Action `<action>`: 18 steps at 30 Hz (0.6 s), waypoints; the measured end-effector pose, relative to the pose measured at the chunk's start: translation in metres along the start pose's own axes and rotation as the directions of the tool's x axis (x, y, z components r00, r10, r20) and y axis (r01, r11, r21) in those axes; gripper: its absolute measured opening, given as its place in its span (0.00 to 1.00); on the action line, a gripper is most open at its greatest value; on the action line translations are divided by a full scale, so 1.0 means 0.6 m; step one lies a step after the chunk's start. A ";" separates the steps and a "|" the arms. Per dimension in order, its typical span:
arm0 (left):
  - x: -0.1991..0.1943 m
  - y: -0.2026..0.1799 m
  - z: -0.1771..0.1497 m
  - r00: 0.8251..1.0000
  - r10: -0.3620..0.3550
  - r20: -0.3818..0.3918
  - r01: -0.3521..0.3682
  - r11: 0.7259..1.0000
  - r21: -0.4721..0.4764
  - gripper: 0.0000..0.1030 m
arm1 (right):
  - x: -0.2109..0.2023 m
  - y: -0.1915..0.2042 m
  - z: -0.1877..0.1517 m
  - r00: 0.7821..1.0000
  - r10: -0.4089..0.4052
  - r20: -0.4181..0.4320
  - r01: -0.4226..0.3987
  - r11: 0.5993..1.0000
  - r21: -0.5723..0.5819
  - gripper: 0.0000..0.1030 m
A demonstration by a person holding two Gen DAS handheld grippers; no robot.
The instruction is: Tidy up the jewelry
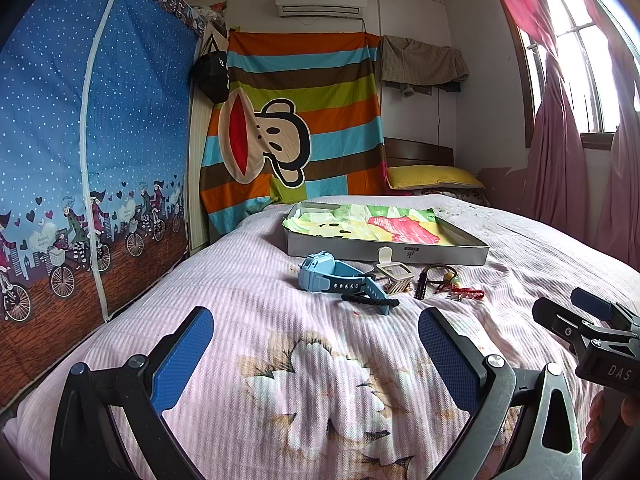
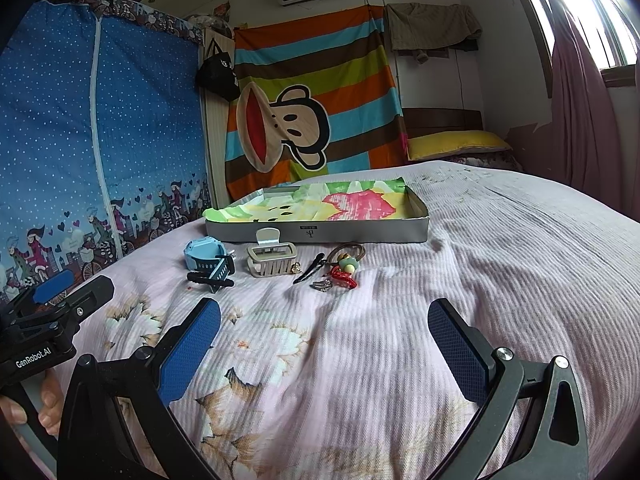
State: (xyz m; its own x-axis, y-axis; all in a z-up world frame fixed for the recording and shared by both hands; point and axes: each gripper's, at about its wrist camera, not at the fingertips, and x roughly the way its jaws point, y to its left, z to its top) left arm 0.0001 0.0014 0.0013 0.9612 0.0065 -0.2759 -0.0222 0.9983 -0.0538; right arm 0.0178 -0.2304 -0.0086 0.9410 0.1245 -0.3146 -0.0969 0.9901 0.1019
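Nothing is judged to have been put away so far: the shallow box (image 2: 416, 234), lined with a bright printed cloth (image 2: 332, 202), is seen in the middle of the right wrist view with no jewelry visible inside it, though its near wall hides part of the floor

All the small pieces are laid on the bed (image 2: 480, 264) just in front of the box, in a loose row. From the left of the frame they are the blue watch (image 2: 206, 258), a black hair clip (image 2: 208, 278) touching it, the beige claw clip (image 2: 270, 262), a second dark clip (image 2: 308, 273), a brown hair tie (image 2: 352, 251) with a red and green charm (image 2: 345, 270), and some small metal pieces (image 2: 321, 286) too small to identify

The left tool (image 1: 316, 354) is held wide open and empty in the lower part of its own view, well short of the watch (image 1: 328, 274). The right tool (image 2: 324, 350) is likewise spread open, with nothing between its pads, near the pile but not touching it

The whole sorting is therefore judged as still to be done, every piece remaining outside the box
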 end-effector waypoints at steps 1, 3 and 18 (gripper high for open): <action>0.000 0.000 0.000 1.000 0.000 0.000 0.000 1.000 0.000 1.00 | 0.000 0.000 0.000 1.000 0.000 0.001 0.000 1.000 0.000 0.99; 0.000 0.000 0.000 1.000 0.001 0.003 -0.001 1.000 0.002 1.00 | 0.001 0.000 0.000 1.000 0.000 0.001 0.000 1.000 -0.001 0.99; 0.002 0.002 0.002 1.000 0.001 0.002 -0.001 1.000 0.001 1.00 | 0.001 0.000 0.000 1.000 0.000 0.002 0.000 1.000 0.001 0.99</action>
State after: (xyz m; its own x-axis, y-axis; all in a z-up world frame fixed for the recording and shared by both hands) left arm 0.0017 0.0029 0.0019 0.9617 0.0078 -0.2740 -0.0231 0.9983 -0.0529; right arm 0.0181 -0.2304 -0.0088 0.9417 0.1247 -0.3124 -0.0970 0.9900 0.1027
